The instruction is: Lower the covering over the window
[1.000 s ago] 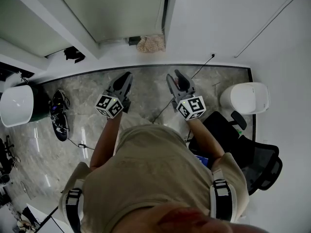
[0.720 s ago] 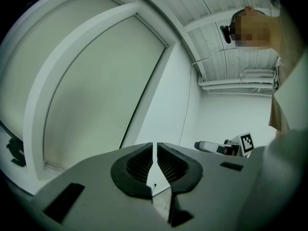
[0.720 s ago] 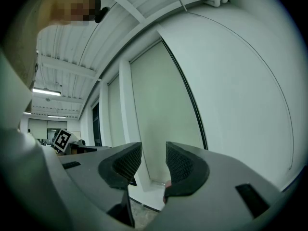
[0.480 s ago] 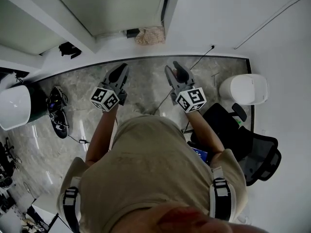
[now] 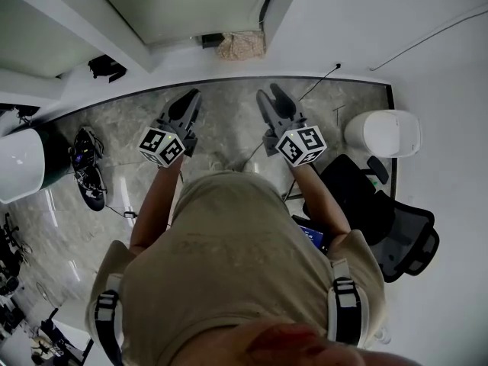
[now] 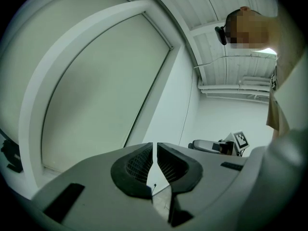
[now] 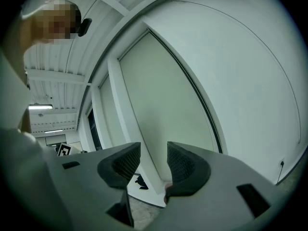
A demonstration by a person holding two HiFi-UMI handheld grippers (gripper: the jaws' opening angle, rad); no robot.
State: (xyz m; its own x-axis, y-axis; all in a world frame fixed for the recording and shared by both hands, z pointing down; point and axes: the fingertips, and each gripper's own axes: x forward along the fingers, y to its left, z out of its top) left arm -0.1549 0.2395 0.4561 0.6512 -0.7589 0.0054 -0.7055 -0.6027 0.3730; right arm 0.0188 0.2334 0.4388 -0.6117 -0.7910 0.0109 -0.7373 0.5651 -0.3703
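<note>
The window covering [image 5: 191, 6], a pale matte sheet inside the white frame [image 5: 114, 48], is standing across the pane at the far edge of the floor [image 5: 229, 124]. In both gripper views it is filling all of the panel that shows. I cannot tell where its lower hem is sitting, and no pull cord or chain is showing. Both grippers are pointing level towards it and hanging well apart from it. The left gripper [image 5: 192, 97] is clenched with nothing between its jaws. The right gripper [image 5: 268, 91] is released, its jaws having just been opening further, and nothing is sitting between them either.

The likeliest slip, as I judge it, is reaching for the wrong part. With no cord or bottom rail picked out, the jaws could be pinching bare fabric, creasing it or dragging it crooked on its roller. The clenched left jaws would only be pushing against the sheet unless they are opening first.

Underfoot, a dark cable [image 5: 316, 91] is running from the wall across the floor towards the person's feet, and a crumpled beige cloth [image 5: 240, 46] is lying at the foot of the frame. Either could be catching a shoe on a step forward. The black office chair [image 5: 389, 231] is crowding the person's right side, leaving little room to step back.
</note>
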